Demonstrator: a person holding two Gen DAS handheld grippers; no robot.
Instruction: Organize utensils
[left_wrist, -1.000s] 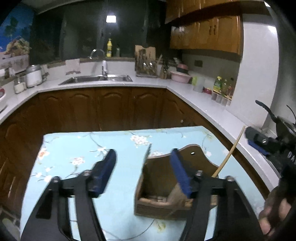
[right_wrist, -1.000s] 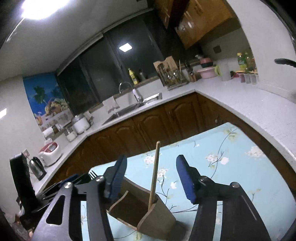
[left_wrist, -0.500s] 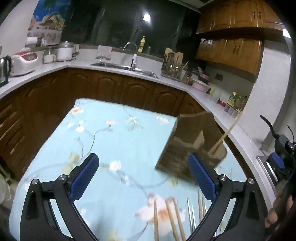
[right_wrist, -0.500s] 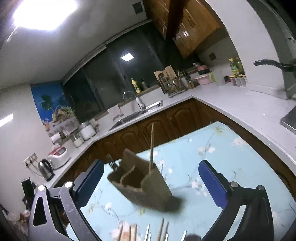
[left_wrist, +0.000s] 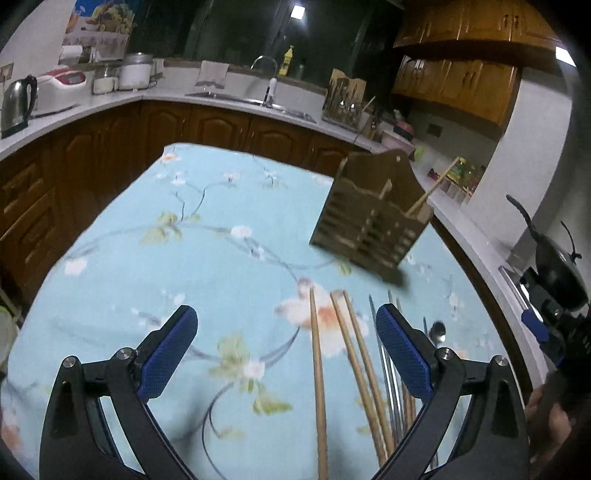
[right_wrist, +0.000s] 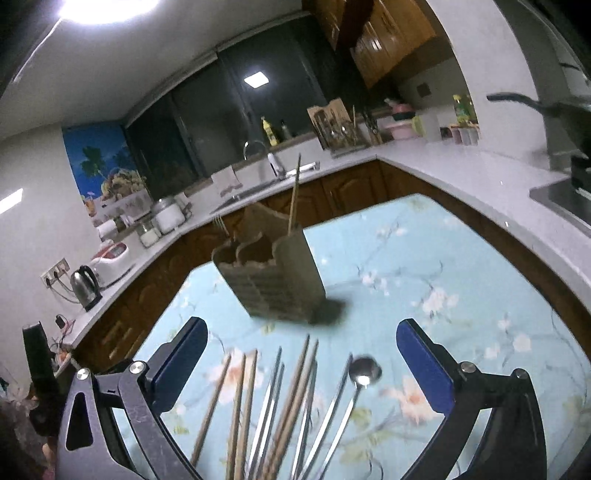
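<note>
Two grippers, left gripper (left_wrist: 284, 354) and right gripper (right_wrist: 301, 365), both wide open and holding nothing, chopsticks (right_wrist: 240, 398) and spoon (right_wrist: 364, 371) lying near, wooden holder (right_wrist: 273, 275) standing farther back on flowery table (right_wrist: 461, 266)

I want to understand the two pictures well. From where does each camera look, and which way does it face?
Left wrist: sits on the left tool, faces down over wooden chopsticks toward the wooden holder; both open fingers show.
Right wrist: sits on the right tool, faces the spoon and holder; open fingers show.
Shared: holder, chopsticks, flowered tablecloth.
</note>
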